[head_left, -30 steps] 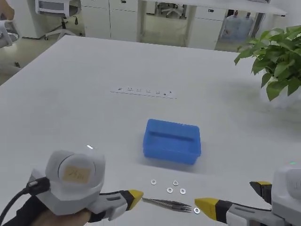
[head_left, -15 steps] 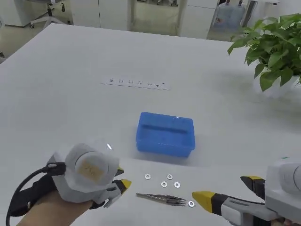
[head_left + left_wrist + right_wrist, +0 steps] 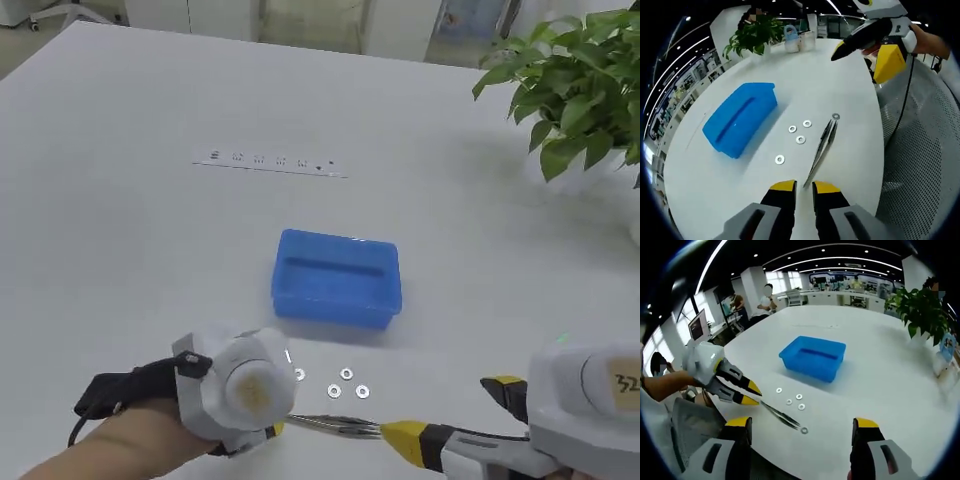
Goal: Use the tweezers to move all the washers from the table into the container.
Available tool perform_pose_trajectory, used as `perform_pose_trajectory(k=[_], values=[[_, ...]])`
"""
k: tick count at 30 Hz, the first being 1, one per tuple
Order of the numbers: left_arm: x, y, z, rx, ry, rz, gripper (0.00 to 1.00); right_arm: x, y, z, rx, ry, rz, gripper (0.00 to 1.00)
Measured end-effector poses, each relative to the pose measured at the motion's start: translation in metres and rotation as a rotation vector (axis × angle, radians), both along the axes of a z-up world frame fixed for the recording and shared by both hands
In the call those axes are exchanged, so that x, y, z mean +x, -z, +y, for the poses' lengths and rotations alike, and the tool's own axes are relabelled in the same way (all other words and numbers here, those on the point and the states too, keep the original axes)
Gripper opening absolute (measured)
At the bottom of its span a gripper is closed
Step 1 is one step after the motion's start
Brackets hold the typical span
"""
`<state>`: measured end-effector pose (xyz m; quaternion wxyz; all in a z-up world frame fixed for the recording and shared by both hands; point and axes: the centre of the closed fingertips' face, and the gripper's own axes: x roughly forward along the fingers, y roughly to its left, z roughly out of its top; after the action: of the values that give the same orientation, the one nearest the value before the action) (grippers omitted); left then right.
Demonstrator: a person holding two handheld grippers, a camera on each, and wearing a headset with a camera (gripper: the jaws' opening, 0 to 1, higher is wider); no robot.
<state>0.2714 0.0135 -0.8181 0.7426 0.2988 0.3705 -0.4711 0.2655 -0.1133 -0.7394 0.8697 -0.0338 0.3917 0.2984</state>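
Silver tweezers [image 3: 335, 427] lie flat on the white table [image 3: 150, 260], in front of a blue container [image 3: 337, 277]. Several small washers [image 3: 346, 374] are scattered between them. My left gripper [image 3: 805, 187] is at the tweezers' [image 3: 821, 145] handle end. Its jaws are open by a narrow gap, and the end just reaches in. From the right gripper view, the left gripper [image 3: 752, 394] shows two tips slightly apart. My right gripper [image 3: 802, 423] is wide open near the table's front edge, beyond the tweezers' [image 3: 782, 417] pointed end. One washer [image 3: 804, 430] lies there.
A flat power strip [image 3: 270, 162] is set in the table behind the container. A potted plant [image 3: 575, 90] stands at the far right. A perforated chair [image 3: 925, 165] sits beside the table edge. People sit at desks in the background.
The left gripper has swung in from the left to the tweezers' handle end, and its tips have parted. The right gripper stays open at the right. The head camera has shifted.
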Motion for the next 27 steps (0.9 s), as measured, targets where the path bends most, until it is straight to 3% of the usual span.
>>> perform_pose_trajectory(k=[5, 7, 14, 23, 27], values=[[0.001, 0.011, 0.000, 0.023, 0.023, 0.007, 0.07, -0.006, 0.006, 0.004, -0.002, -0.017, 0.028, 0.81], [0.003, 0.016, -0.007, 0.011, 0.043, -0.001, 0.04, -0.007, 0.008, 0.007, -0.008, -0.026, 0.034, 0.81], [-0.006, 0.008, -0.006, 0.007, 0.106, -0.008, 0.00, -0.011, 0.009, 0.017, -0.003, -0.052, 0.032, 0.81], [-0.014, -0.033, -0.013, -0.066, 0.099, -0.033, 0.00, -0.017, 0.010, 0.029, 0.006, -0.088, 0.018, 0.78], [-0.019, -0.055, -0.020, -0.108, 0.095, -0.028, 0.00, -0.022, 0.010, 0.042, 0.031, -0.141, 0.011, 0.62]])
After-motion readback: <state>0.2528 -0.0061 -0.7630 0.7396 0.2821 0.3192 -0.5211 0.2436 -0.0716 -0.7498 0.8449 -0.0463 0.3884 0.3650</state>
